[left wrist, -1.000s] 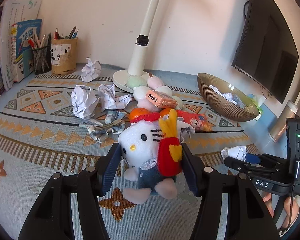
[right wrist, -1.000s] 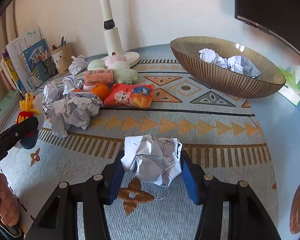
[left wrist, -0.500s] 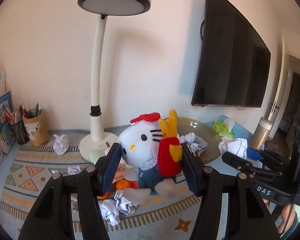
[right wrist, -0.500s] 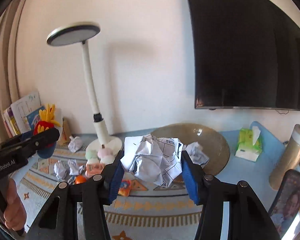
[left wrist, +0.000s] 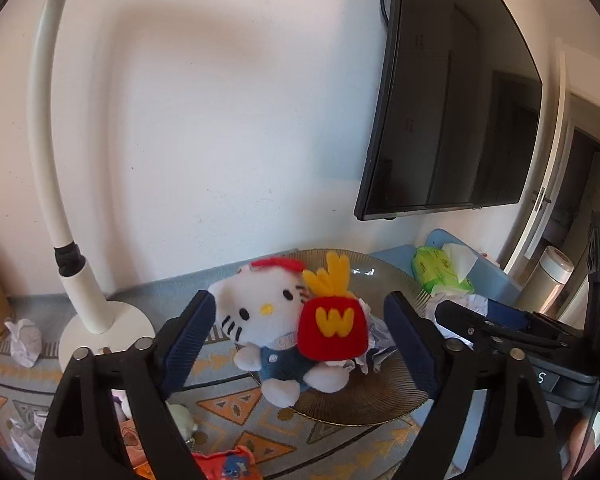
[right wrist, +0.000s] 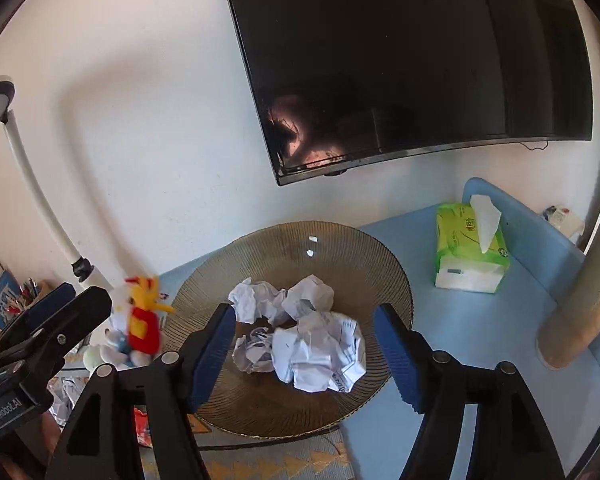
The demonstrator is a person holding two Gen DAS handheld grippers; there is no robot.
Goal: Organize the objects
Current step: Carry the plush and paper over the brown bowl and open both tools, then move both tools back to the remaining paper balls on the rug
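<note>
My left gripper [left wrist: 296, 340] is open wide. A white cat plush with a red fries pouch [left wrist: 292, 324] is between its fingers, touching neither, blurred at the left rim of the brown glass bowl [left wrist: 380, 408]. My right gripper [right wrist: 304, 352] is open above the bowl [right wrist: 360, 248]. A crumpled paper ball [right wrist: 320, 354] sits free between its fingers on top of other paper balls [right wrist: 284, 296] in the bowl. The plush [right wrist: 140, 324] and the left gripper [right wrist: 48, 324] show at the left of the right wrist view.
A white desk lamp [left wrist: 96, 304] stands at the left on the patterned mat [left wrist: 228, 412]. A green tissue pack [right wrist: 470, 248] and a steel bottle [right wrist: 580, 300] stand right of the bowl. A dark monitor [right wrist: 412, 60] hangs above. Paper balls [left wrist: 24, 342] and snacks lie on the mat.
Both grippers moved over the bowl and opened. The left let go of the plush, the right let go of the paper ball, which now lies in the bowl.
</note>
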